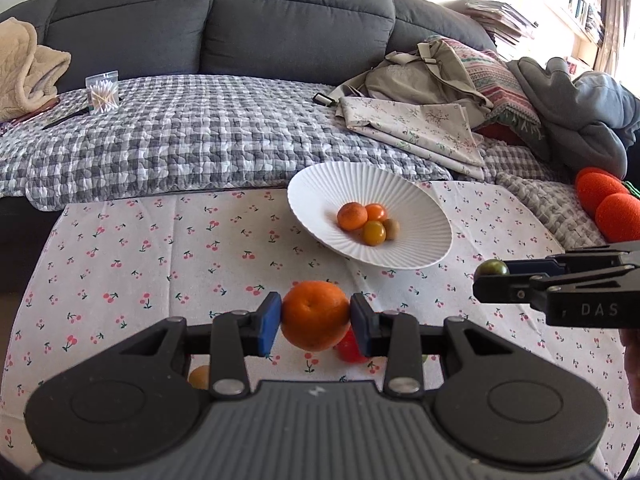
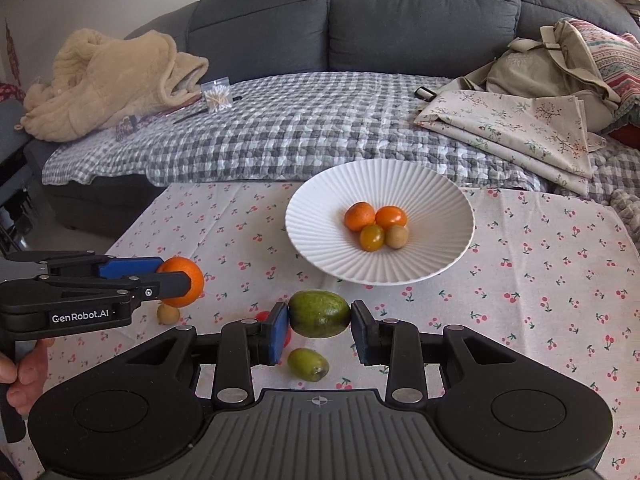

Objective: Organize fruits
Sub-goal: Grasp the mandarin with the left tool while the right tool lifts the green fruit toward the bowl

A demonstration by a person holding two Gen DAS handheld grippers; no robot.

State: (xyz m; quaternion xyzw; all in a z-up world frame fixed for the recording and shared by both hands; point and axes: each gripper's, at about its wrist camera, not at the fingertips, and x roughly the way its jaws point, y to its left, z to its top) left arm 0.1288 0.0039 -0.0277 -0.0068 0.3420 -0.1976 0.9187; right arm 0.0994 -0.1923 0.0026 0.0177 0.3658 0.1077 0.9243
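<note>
We hold an orange pinched between the jaws of our left gripper, and a green fruit clamped in our right gripper. The bowl lies ahead of both jaws; we judge it best to lower each fruit in gently beside those already there. The left gripper reads "GenRobot.AI", the right "DAS".

Beyond the gripper stood a dark grey sofa with a checked quilt, beige blanket and folded cloths.
</note>
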